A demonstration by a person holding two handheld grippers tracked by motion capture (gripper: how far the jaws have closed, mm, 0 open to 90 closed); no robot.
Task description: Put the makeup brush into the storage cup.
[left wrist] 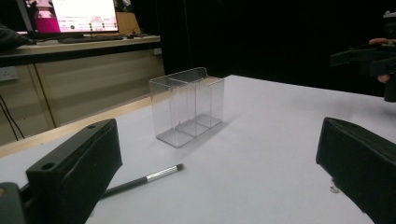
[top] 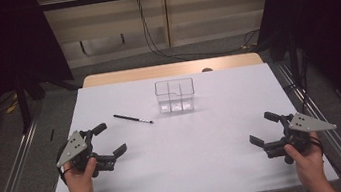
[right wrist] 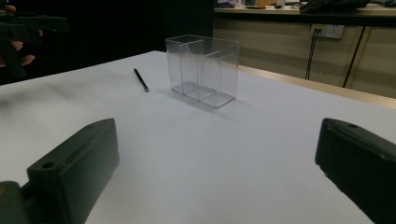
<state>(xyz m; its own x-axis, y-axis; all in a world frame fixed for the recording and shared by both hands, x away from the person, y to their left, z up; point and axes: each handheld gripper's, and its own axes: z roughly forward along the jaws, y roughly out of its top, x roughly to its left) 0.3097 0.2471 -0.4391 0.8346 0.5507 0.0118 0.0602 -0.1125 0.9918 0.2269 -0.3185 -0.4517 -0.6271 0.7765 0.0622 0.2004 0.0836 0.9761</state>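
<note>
A clear plastic box (top: 175, 96) with inner dividers stands upright and empty toward the back of the white table (top: 186, 149). A thin black brush (top: 133, 119) with a silver ferrule lies flat to its left. My left gripper (top: 109, 139) rests open at the front left, with the brush (left wrist: 140, 180) just beyond its jaws and the box (left wrist: 187, 110) farther off. My right gripper (top: 264, 128) is open at the front right, nothing between its jaws; the box (right wrist: 202, 69) and brush (right wrist: 141, 80) lie well ahead of it.
A wooden strip (top: 172, 70) runs along the table's far edge, with dark curtains on both sides and cables on the floor behind. Metal rails (top: 9, 184) flank the table. A monitor (left wrist: 70, 16) glows on a desk in the left gripper view.
</note>
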